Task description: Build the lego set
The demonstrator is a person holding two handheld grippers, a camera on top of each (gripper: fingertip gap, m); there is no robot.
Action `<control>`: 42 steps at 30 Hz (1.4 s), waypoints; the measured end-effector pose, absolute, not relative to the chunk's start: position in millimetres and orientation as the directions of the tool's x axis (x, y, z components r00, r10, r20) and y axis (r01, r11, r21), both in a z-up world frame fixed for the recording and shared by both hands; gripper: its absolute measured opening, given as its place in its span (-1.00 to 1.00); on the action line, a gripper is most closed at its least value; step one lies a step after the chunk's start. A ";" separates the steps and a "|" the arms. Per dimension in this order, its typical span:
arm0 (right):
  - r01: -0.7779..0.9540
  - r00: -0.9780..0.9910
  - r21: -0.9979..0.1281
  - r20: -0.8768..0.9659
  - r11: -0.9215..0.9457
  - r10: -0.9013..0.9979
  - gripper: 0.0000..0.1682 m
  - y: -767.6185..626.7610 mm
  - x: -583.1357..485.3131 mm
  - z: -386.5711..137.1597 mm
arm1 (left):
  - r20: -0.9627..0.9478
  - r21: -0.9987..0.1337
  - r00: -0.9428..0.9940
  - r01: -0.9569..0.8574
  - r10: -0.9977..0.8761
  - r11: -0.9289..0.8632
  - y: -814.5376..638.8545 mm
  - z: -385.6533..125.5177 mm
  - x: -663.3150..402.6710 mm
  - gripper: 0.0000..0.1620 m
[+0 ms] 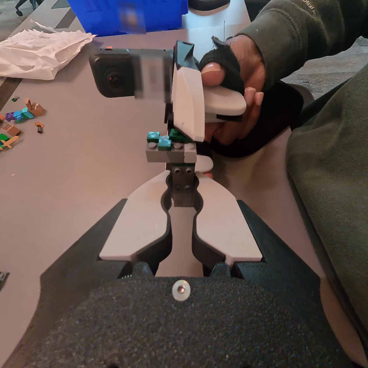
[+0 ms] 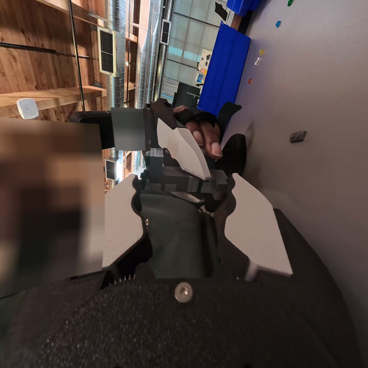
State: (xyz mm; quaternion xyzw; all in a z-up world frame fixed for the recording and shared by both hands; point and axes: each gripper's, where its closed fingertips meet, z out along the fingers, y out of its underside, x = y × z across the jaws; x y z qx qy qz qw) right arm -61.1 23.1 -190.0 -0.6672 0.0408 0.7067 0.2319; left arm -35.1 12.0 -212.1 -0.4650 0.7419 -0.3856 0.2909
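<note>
A small lego build (image 1: 169, 153) of grey bricks with teal and green tiles on top sits on a dark grey column (image 1: 182, 185). My left gripper (image 1: 182, 175) is shut on that column and holds the build above the grey table (image 1: 89, 179). My right gripper (image 1: 199, 153), held by a gloved hand, comes in from the upper right, one white finger on the green top piece and the other under the light grey brick. In the right wrist view, my right gripper (image 2: 185, 178) straddles the grey build (image 2: 179, 181), both tips against it. The left gripper's white finger (image 2: 179, 147) shows behind.
Loose lego pieces (image 1: 18, 119) lie at the table's left. A crumpled white paper bag (image 1: 39, 53) and a blue bin (image 1: 127, 16) stand at the back. A green sleeve (image 1: 328, 179) fills the right. A grey plate (image 2: 298, 136) and small coloured pieces lie on the table. My two grippers' fingertips are within a few centimetres of each other.
</note>
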 end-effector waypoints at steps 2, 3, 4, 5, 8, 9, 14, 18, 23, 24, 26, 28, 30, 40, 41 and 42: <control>-0.379 0.000 -0.251 -0.962 -0.891 0.272 -0.01 23.1 -61.3 -190.7 | -0.076 -0.843 -0.398 -0.464 -0.914 0.272 11.8 -212.3 -34.9 -0.79; -0.378 0.000 -0.252 -0.962 -0.891 0.272 -0.02 23.1 -61.2 -190.6 | -0.075 -0.845 -0.397 -0.462 -0.915 0.270 11.7 -212.1 -34.9 -0.79; -0.376 -0.001 -0.252 -0.962 -0.892 0.272 -0.02 22.9 -61.2 -190.3 | -0.075 -0.847 -0.397 -0.459 -0.915 0.268 11.6 -211.7 -34.8 -0.79; -0.373 0.000 -0.254 -0.962 -0.892 0.274 -0.02 22.6 -61.3 -190.2 | -0.072 -0.848 -0.397 -0.458 -0.915 0.266 11.4 -211.5 -34.7 -0.79; -0.364 0.008 -0.261 -0.961 -0.894 0.278 -0.02 21.8 -61.4 -190.0 | -0.064 -0.855 -0.396 -0.452 -0.916 0.256 11.1 -210.7 -34.2 -0.79; -0.364 0.008 -0.262 -0.961 -0.894 0.278 -0.02 21.9 -61.3 -189.7 | -0.067 -0.856 -0.395 -0.449 -0.916 0.256 11.1 -210.3 -33.9 -0.79; -0.366 0.002 -0.275 -0.955 -0.889 0.295 -0.03 21.0 -61.3 -187.3 | -0.082 -0.861 -0.395 -0.434 -0.915 0.264 10.5 -207.8 -33.8 -0.79; -0.360 0.000 -0.288 -0.951 -0.887 0.309 -0.03 17.8 -62.8 -186.6 | -0.082 -0.867 -0.416 -0.418 -0.906 0.271 7.9 -206.4 -35.2 -0.79; -0.355 0.004 -0.318 -0.941 -0.879 0.338 0.00 14.6 -65.6 -183.8 | -0.103 -0.878 -0.430 -0.385 -0.897 0.286 5.3 -202.8 -37.6 -0.79; -0.355 -0.001 -0.320 -0.940 -0.879 0.342 0.00 14.2 -66.1 -183.2 | -0.108 -0.879 -0.432 -0.379 -0.896 0.288 5.0 -202.2 -37.9 -0.79; -0.353 0.000 -0.331 -0.935 -0.875 0.354 -0.01 13.2 -66.9 -181.8 | -0.129 -0.882 -0.430 -0.361 -0.894 0.301 4.2 -200.5 -38.6 -0.79; -0.349 -0.007 -0.342 -0.930 -0.872 0.367 -0.05 11.1 -68.4 -179.1 | -0.138 -0.890 -0.434 -0.341 -0.890 0.304 2.1 -197.1 -40.0 -0.79; -0.348 -0.014 -0.348 -0.927 -0.871 0.376 -0.05 9.5 -69.8 -177.3 | -0.160 -0.889 -0.435 -0.327 -0.886 0.321 1.2 -196.0 -41.1 -0.79; -0.278 -0.114 -0.436 -0.869 -0.856 0.481 -0.04 -11.7 -77.2 -160.9 | -0.202 -0.923 -0.506 -0.188 -0.839 0.336 -19.3 -177.3 -48.1 -0.79; -0.273 -0.129 -0.438 -0.866 -0.857 0.484 -0.04 -13.0 -77.6 -159.4 | -0.198 -0.926 -0.512 -0.180 -0.836 0.330 -20.2 -175.7 -48.6 -0.79; -0.269 -0.144 -0.433 -0.865 -0.860 0.481 -0.04 -13.6 -78.0 -158.2 | -0.197 -0.929 -0.516 -0.175 -0.834 0.328 -20.5 -175.0 -49.0 -0.78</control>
